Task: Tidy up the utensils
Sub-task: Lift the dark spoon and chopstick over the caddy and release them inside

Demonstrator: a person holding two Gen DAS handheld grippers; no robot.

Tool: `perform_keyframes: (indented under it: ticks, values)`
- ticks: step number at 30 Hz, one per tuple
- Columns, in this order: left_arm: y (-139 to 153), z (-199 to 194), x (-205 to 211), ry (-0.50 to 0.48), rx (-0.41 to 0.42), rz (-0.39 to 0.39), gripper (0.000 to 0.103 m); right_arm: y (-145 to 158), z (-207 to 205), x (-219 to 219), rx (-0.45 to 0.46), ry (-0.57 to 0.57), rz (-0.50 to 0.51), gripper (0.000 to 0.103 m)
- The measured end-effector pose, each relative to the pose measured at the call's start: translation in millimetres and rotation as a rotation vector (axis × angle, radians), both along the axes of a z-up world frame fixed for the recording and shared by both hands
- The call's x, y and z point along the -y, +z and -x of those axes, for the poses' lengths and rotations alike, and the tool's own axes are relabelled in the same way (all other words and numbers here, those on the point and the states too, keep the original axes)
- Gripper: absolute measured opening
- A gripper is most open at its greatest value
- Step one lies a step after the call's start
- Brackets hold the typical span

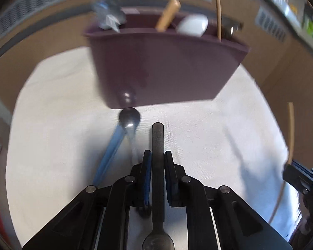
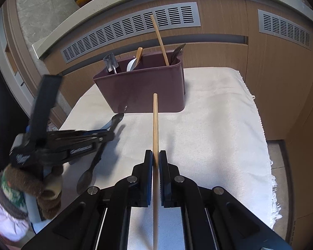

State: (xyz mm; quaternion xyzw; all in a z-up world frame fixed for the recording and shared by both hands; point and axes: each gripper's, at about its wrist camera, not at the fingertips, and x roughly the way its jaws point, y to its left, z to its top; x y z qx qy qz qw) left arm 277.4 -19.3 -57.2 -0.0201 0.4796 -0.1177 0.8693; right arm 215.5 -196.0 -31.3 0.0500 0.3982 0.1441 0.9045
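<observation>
The purple caddy point(image 2: 144, 87) stands at the far end of the white cloth point(image 2: 208, 125) that covers the table, and already holds a small metal scoop, a white ladle, one wooden chopstick and a dark utensil. The right claw point(image 2: 155, 160) is clenched on a second wooden chopstick point(image 2: 155, 125), whose long axis runs straight ahead toward the caddy's near wall; the tip stops short of the wall and below the rim, so it must rise before it can drop in. The left claw point(image 1: 157, 162) is clamped on the handle of a dark metal spoon point(image 1: 158, 145), handle end forward and bowl back under the claw, also aimed at the caddy. Just before the caddy's near left corner lies another spoon point(image 1: 129, 117), beside a blue straw-like stick point(image 1: 110, 154) on the cloth. Both hands tilt steeply downward; in the right wrist view the left claw sits low over the cloth, left of the caddy. The right claw looks better lined up with the caddy.
</observation>
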Motion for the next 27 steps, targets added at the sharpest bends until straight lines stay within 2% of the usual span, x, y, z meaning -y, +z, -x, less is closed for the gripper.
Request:
perform_keyframes:
  ticks: [5,9,13,16,19,22,24,27]
  values:
    - [32,47,-17,0.042,0.142,0.120,0.012,11,6,0,0.027,-0.005,-0.002,0.005]
    - [77,73,-29,0.048,0.287,0.188,0.012,39,14,2,0.101,-0.015,-0.023,0.005]
    - [131,64,-28,0.023,0.427,0.233,0.012,98,10,1,0.245,-0.024,-0.007,0.005]
    - [185,52,-24,0.011,0.581,0.231,0.012,150,-3,-4,0.382,-0.033,0.017,0.005]
    - [223,35,-26,0.008,0.725,0.246,0.012,190,-21,-9,0.500,-0.046,0.023,0.005]
    - [234,14,-28,0.011,0.788,0.251,0.012,208,-42,-12,0.547,-0.046,0.010,0.005]
    - [233,-8,-30,0.016,0.785,0.271,0.012,212,-55,-16,0.561,-0.051,0.015,0.005]
    - [228,-32,-33,0.030,0.783,0.255,0.012,208,-81,-23,0.554,-0.039,0.022,0.005]
